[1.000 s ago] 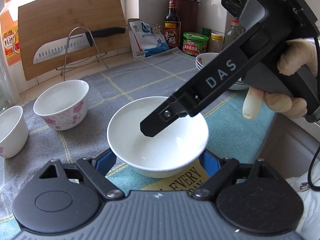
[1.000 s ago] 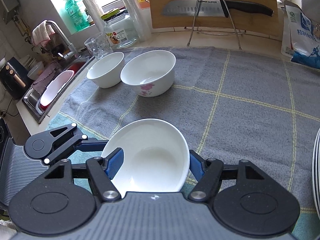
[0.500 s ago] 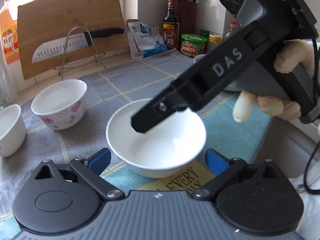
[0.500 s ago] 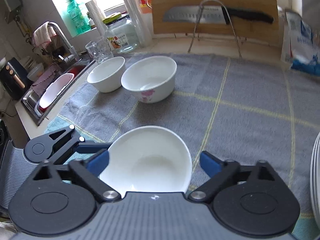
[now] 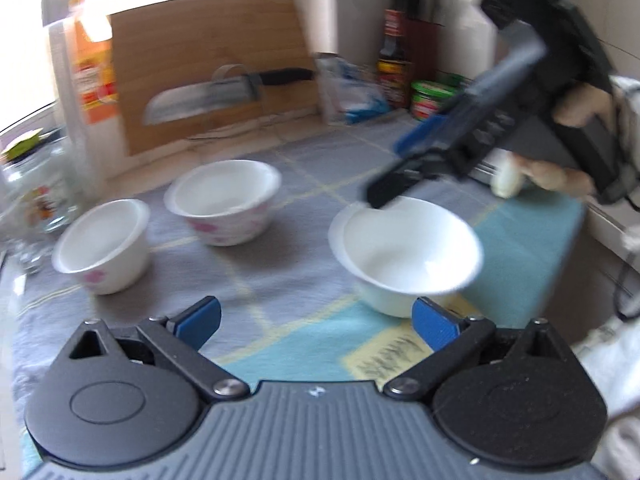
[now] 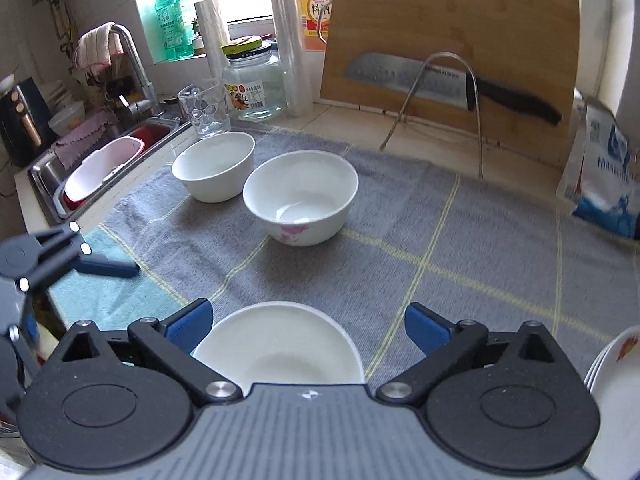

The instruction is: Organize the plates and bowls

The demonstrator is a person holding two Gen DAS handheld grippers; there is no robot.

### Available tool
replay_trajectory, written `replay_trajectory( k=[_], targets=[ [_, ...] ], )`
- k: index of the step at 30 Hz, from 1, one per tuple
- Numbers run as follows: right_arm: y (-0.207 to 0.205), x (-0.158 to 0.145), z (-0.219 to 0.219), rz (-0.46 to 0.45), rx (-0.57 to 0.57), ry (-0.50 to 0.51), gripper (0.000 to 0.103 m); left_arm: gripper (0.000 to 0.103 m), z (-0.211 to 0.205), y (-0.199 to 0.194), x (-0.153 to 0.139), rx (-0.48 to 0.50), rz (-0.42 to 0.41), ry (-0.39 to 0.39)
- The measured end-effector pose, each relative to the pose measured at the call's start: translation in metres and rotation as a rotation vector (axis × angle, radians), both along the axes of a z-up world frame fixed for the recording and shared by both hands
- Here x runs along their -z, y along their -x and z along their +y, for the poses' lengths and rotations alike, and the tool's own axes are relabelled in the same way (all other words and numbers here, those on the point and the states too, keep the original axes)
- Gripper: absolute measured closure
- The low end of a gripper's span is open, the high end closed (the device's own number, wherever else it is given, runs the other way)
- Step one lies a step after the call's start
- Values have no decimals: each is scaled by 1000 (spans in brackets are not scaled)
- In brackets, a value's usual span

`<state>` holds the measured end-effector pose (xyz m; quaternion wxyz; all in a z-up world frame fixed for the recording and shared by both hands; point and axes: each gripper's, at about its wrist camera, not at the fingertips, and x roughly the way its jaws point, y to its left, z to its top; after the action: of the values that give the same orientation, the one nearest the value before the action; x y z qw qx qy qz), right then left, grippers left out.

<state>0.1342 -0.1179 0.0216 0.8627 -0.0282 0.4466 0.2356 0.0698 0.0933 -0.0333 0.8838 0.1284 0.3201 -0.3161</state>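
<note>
left tool (image 5: pixel 316 322) — jaws just spread, empty | right tool (image 6: pixel 306 328) — likewise, seemingly

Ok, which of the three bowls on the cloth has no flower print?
The wide shallow bowl right in front of the right gripper: plain white, while the two deeper bowls behind it each carry a pink flower.

This was a home kitchen: a stainless steel sink (image 6: pixel 52 172) with a curved tap (image 6: pixel 134 64) sat at the counter's left edge, a wooden cutting board (image 6: pixel 452 32) leaned against the wall, and a steel knife (image 6: pixel 404 76) rested on a rack.
</note>
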Motion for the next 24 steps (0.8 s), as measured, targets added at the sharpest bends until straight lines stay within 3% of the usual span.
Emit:
replay_trajectory(
  k=[6,13,24],
  targets=[
    [-11,-3,13,-32,-28,46,0,2,12,-27,3,-130,-29,18],
    [-31,-6,23,-51,-45,63,0,2,4,-61,16,-182,-26,0],
    [-67,5,33,-12,-109,45,0,2,-14,-91,27,-221,2,41]
  ],
)
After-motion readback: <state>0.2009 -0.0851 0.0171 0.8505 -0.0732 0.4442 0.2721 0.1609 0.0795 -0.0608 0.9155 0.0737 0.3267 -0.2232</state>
